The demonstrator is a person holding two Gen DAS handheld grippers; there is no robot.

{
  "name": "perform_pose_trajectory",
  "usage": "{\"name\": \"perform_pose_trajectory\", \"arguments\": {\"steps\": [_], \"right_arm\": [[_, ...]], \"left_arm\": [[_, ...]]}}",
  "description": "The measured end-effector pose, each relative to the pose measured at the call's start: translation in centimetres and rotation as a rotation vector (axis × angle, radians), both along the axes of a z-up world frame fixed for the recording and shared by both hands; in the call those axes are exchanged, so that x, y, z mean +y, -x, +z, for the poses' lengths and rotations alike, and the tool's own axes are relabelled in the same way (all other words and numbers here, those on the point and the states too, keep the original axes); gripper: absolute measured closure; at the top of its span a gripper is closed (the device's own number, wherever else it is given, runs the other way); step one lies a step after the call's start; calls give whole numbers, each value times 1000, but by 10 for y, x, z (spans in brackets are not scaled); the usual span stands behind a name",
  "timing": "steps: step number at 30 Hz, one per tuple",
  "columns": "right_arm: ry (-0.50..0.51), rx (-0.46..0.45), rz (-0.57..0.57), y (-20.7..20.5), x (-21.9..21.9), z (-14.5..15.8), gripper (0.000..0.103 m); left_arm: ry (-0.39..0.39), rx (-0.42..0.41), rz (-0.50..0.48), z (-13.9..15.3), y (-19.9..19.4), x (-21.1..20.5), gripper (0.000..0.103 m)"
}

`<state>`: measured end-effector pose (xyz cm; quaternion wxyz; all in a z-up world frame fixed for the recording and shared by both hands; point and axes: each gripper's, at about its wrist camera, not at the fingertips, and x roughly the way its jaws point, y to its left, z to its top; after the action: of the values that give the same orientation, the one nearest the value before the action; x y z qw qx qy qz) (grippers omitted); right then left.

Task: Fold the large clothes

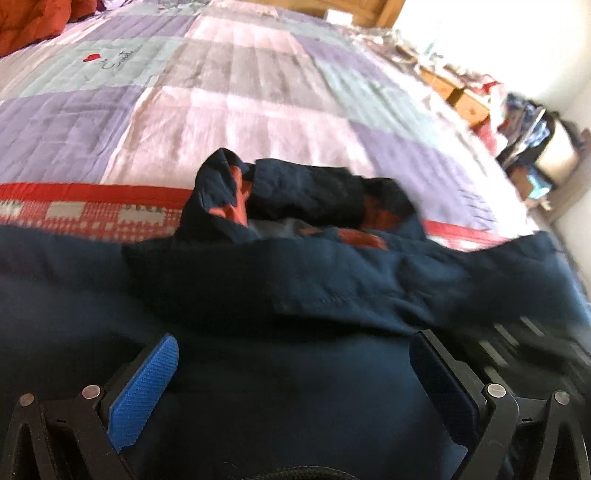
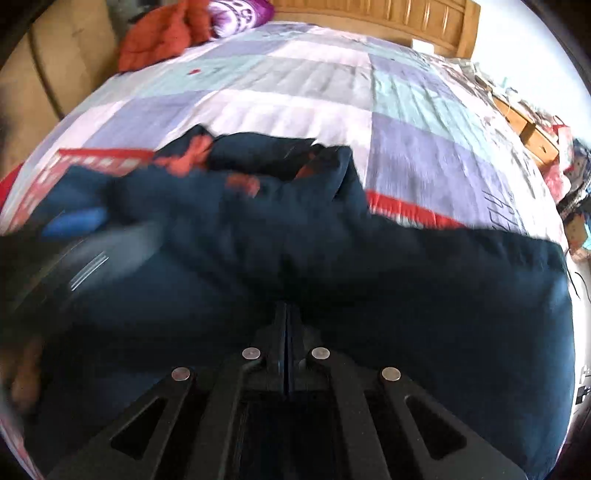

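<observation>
bed: patchwork quilt point(image 1: 229, 92) in lilac, mint and white squares, red band across the near part; wooden headboard point(image 2: 373, 18) at the far end
clutter: orange-red bedding point(image 2: 159, 40) heaped at the far left corner, wooden furniture point(image 1: 469, 105) along the right side
garment: navy jacket point(image 1: 280, 280) with orange lining patches, lying rumpled across the near part of the bed, collar end bunched up toward the headboard
left hand-held gripper point(image 1: 293, 369): blue pads spread wide apart, navy fabric lying between them, nothing pinched
right hand-held gripper point(image 2: 287, 328): fingers pressed together, tips buried in a fold of the jacket, clamped on it
image: motion blur in both views
</observation>
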<state>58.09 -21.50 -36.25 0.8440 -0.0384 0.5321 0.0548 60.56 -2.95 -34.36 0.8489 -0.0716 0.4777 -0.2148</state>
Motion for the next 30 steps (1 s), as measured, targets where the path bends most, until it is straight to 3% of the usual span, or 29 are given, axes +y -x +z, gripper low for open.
{"name": "perform_pose_trajectory", "arguments": {"steps": [5,9,13,15,17,20,23,25,30], "right_arm": [[56,18,26,-45,2,-16,103],[-9,-1,-26,-56,-11,-4,103],[-99,-158,31,16,-1,45,103],[-66,-175,72,48,12,47,103],[35,-149,71,70,13,32,103],[-5,-127,-34,83,-35,20,103],[21,-131,-138,88,-88,20,103],[88,-131,-159,91,-110,20,103],[138,-118,-165,97,-137,15,103]], "left_arm": [[-62,-18,-37,5,40,-3,0],[-104,-7,-38,-2,38,-3,0],[-53,1,13,3,38,3,0],[-79,-4,17,2,43,-1,0],[-133,-12,18,-2,46,-4,0],[-184,-16,32,-5,48,6,0],[-223,-16,77,-6,48,29,0],[-258,-14,113,-8,48,45,0],[-325,6,177,-16,46,93,0]]}}
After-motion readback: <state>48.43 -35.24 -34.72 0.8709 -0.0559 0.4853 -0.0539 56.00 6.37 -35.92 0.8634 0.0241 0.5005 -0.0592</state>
